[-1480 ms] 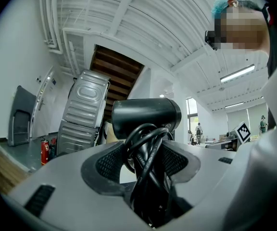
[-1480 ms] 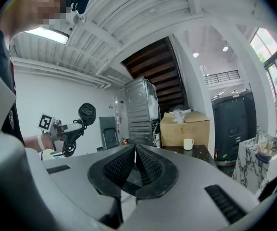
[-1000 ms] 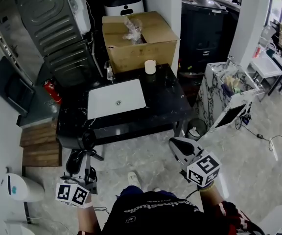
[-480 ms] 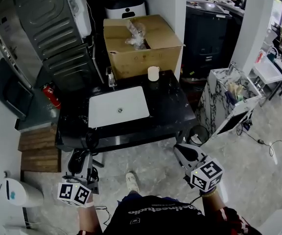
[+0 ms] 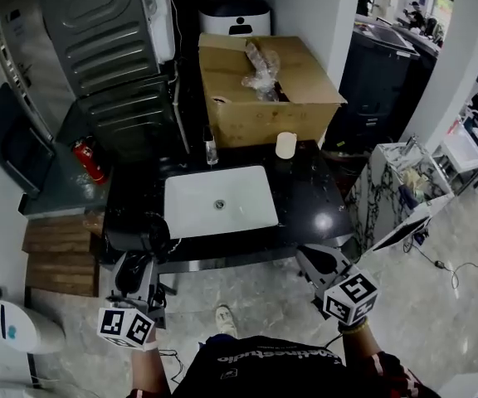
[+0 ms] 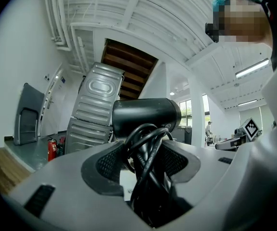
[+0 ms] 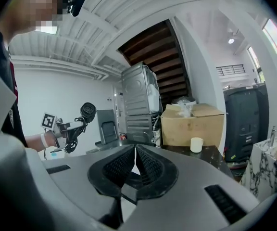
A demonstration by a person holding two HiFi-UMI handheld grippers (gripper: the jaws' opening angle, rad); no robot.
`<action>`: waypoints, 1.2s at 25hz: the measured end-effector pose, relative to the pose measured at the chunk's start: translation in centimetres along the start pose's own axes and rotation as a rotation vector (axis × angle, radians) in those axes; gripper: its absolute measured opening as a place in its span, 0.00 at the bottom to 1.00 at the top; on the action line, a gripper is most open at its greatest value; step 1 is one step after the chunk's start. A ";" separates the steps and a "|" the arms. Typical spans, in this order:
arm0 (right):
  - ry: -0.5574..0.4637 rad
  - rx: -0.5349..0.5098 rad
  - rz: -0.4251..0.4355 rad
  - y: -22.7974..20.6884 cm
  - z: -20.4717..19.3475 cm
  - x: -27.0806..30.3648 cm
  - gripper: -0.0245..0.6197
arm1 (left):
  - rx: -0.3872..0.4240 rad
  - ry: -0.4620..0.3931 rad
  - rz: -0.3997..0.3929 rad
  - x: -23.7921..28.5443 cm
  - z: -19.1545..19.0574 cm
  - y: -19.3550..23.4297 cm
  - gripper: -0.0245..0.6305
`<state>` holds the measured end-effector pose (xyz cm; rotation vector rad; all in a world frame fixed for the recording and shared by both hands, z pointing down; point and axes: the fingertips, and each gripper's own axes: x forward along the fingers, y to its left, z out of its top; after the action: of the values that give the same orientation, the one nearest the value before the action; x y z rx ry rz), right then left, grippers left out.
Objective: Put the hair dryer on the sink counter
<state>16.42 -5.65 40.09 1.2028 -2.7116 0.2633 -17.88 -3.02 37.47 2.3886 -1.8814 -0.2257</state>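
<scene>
The black sink counter [image 5: 305,193] lies just ahead, but the hair dryer [image 6: 145,117], cord wound round its handle, is not on it yet: the left gripper [image 6: 145,153] pinches it by the handle near the counter's front edge. The right gripper [image 7: 134,165] is empty, jaws pressed together

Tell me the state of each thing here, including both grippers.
Hair dryer: clamped in the left gripper, cord coiled, not yet on the counter.
Left gripper: shut on the hair dryer.
Right gripper: shut, empty.
Cardboard box: open at the top, plastic wrap inside.
Cup: upright on the counter.
Sink: empty basin.
</scene>
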 end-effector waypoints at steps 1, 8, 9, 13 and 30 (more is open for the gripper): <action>0.001 -0.006 0.004 0.3 0.6 1.5 0.10 | -0.001 0.000 0.000 0.7 0.3 1.3 0.39; 0.021 -0.056 0.043 3.2 3.4 11.0 0.10 | -0.001 -0.006 0.000 4.3 1.7 9.5 0.39; 0.026 -0.065 0.049 3.6 3.6 12.1 0.10 | -0.004 -0.006 0.001 4.7 1.7 10.6 0.39; 0.046 -0.083 0.066 5.1 4.1 16.3 0.10 | -0.020 0.000 0.005 6.2 1.4 14.7 0.39; 0.138 -0.114 0.082 4.6 3.5 21.3 0.10 | -0.014 0.105 -0.108 12.5 -3.3 17.1 0.39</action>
<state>-1.38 -18.60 40.95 1.0059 -2.6211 0.1920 -30.86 -19.29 42.78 2.4445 -1.7028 -0.1189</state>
